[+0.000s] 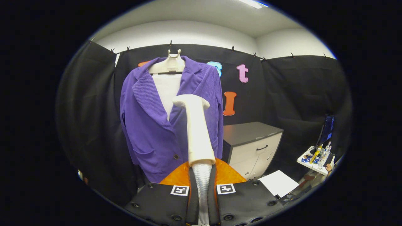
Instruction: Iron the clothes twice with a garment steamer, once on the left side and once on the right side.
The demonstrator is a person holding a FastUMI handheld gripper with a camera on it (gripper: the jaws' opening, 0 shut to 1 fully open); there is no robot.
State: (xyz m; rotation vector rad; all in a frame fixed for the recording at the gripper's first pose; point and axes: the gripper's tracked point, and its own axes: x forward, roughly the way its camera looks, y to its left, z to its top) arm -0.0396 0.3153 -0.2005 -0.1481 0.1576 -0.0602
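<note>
hand-held gripper (202, 188) pinches the ribbed hose neck of a garment steamer (196, 128) between both fingers, the cream wand rising upright ahead of them. its flat head sits in front of a purple jacket (150, 125), whether touching the cloth cannot be told. the jacket hangs on a white hanger (171, 64) against the black booth wall. beyond, to the right, stands a grey-topped cabinet (251, 144), and further right a small desk (315, 164) crowded with bottles.

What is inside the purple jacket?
A white hanger holds the purple jacket, with white fabric showing between its lapels. Lower down is covered. The gripper is shut on the steamer.
</note>
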